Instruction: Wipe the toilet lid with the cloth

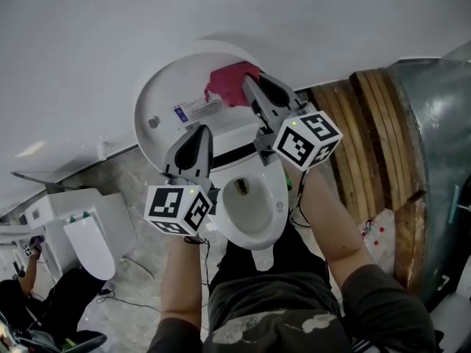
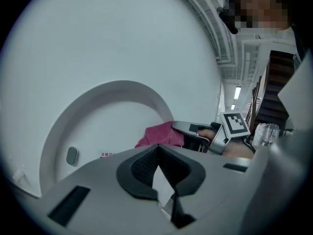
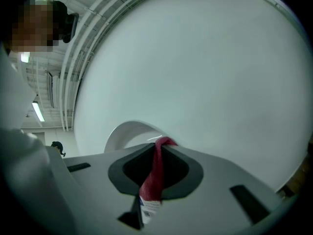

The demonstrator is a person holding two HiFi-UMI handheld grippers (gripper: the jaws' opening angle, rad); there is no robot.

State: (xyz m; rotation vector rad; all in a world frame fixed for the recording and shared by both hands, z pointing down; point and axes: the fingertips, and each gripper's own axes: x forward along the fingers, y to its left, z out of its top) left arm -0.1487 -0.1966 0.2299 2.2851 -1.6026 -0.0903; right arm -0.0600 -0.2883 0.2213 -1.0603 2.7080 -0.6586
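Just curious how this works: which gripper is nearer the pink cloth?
Right. The right gripper is shut on the cloth at the raised toilet lid; the left gripper, shut and empty, sits lower left, apart from it.

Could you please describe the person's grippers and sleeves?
Both the left gripper and right gripper have grey bodies with black-padded jaws tapering to a point. Each carries a white cube printed with black square markers and a green light. Thin dark cables run at the wrists. The sleeves are dark grey.

Red cloth (image 3: 155, 173) in R tool (image 3: 161, 147)
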